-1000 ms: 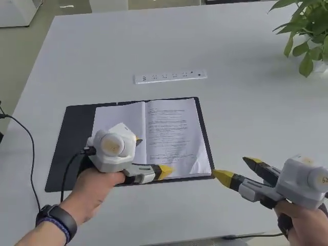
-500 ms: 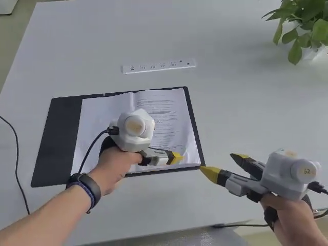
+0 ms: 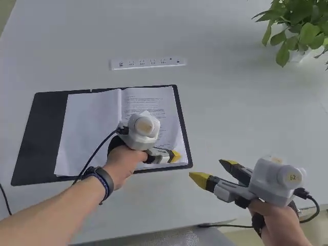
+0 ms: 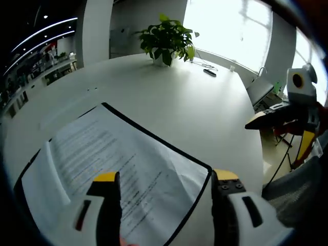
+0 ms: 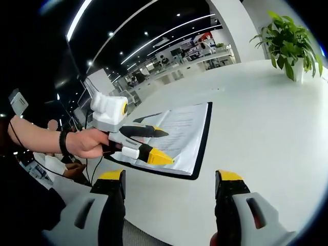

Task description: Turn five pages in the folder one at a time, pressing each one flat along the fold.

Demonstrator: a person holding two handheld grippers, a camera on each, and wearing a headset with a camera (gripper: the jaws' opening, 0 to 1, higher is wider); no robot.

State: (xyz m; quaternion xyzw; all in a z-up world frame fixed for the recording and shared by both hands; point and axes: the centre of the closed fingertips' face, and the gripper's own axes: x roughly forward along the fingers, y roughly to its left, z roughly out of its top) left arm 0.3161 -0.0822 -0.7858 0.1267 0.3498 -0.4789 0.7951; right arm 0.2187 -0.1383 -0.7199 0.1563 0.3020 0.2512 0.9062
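Note:
A black folder (image 3: 36, 138) lies open on the white table with printed pages (image 3: 148, 110) on its right side and a plain white sheet (image 3: 87, 128) on its left. My left gripper (image 3: 171, 156) is open just above the right page's lower corner (image 4: 189, 169). In the right gripper view it shows as a left gripper (image 5: 154, 146) with jaws apart over the folder (image 5: 200, 148). My right gripper (image 3: 212, 171) is open, off the folder to the lower right, holding nothing.
A white power strip (image 3: 148, 63) lies beyond the folder. A potted plant (image 3: 294, 25) stands at the far right, also seen as a plant (image 4: 166, 38) in the left gripper view. The table's near edge (image 3: 154, 233) runs close below my hands. A cable (image 3: 95, 154) trails from the left gripper.
My left gripper has moved right along the folder's bottom edge to the right page's lower corner. The right gripper has shifted slightly left, staying open. The head camera has moved.

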